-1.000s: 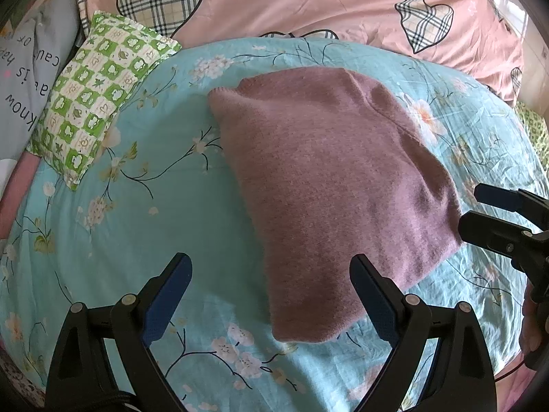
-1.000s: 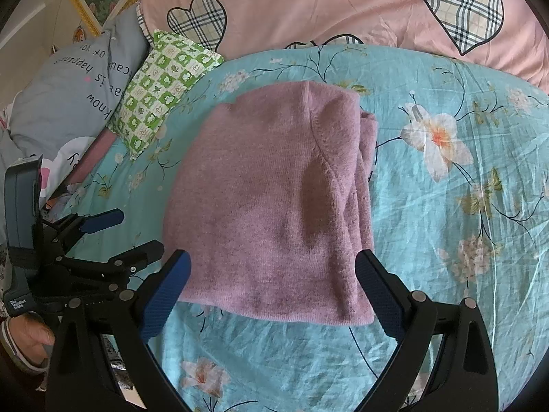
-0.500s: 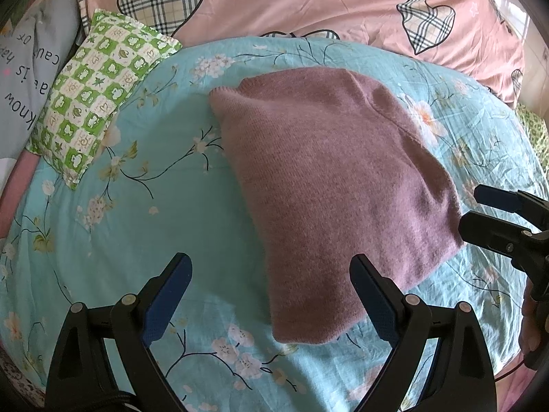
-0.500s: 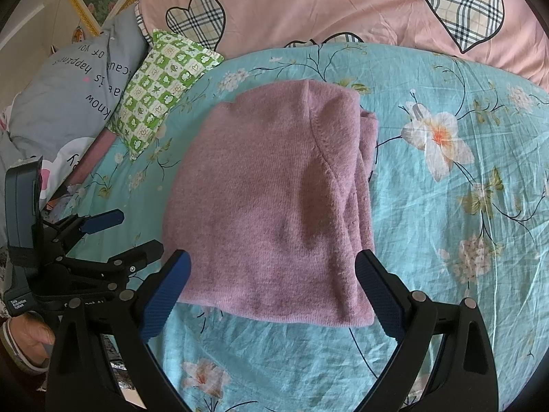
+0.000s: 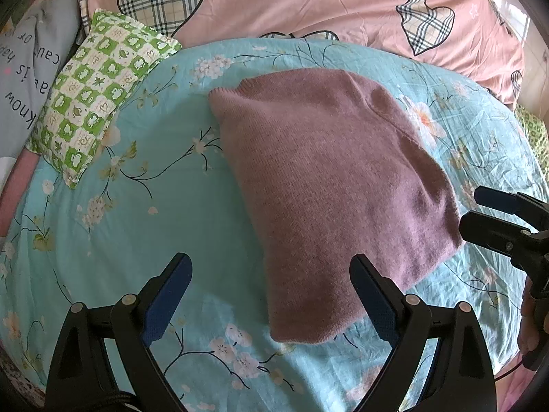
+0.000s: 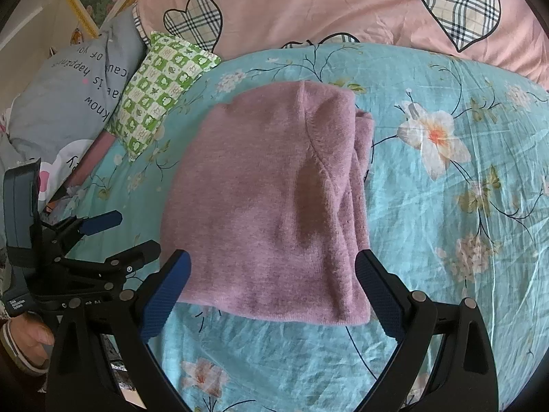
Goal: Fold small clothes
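Note:
A mauve knitted sweater lies folded into a compact rectangle on the turquoise floral bedsheet; it also shows in the right wrist view. My left gripper is open and empty, hovering just before the sweater's near left corner. My right gripper is open and empty, hovering over the sweater's near edge. Each gripper shows in the other's view: the right one at the sweater's right corner, the left one to the sweater's left. Neither touches the sweater.
A green-and-white checked pillow lies at the sheet's far left. A grey printed pillow sits beyond it. A pink quilt with plaid hearts runs along the back. The bed's edge is near my right gripper in the left wrist view.

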Available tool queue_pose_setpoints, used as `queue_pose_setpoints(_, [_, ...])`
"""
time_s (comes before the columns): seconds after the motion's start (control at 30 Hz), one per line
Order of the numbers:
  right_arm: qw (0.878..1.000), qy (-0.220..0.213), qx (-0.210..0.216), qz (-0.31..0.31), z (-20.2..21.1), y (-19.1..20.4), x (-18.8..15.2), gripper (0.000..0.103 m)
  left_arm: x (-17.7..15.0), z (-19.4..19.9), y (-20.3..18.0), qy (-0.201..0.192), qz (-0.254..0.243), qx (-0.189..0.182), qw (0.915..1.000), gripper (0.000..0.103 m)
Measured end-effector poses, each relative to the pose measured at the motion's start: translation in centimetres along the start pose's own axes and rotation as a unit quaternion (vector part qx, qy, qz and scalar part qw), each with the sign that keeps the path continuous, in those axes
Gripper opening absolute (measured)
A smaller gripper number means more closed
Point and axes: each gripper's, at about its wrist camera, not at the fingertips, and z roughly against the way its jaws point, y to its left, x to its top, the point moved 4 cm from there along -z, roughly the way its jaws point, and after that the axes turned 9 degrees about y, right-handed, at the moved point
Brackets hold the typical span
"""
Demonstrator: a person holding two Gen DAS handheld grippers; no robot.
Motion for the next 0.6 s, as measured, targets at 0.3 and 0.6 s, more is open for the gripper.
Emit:
queue_pose_setpoints(0.3, [1.000, 0.000, 0.000, 0.000, -0.02, -0.02, 0.01, 0.096, 0.00, -0.02, 0.09, 0.000, -0.001, -0.002, 1.0000, 0.094])
queue_pose_setpoints(0.6, [1.000, 0.002, 0.000, 0.000, 0.00, -0.04, -0.03, 0.096, 0.10, -0.13, 0.33, 0.001, 0.003, -0.002, 1.0000, 0.094])
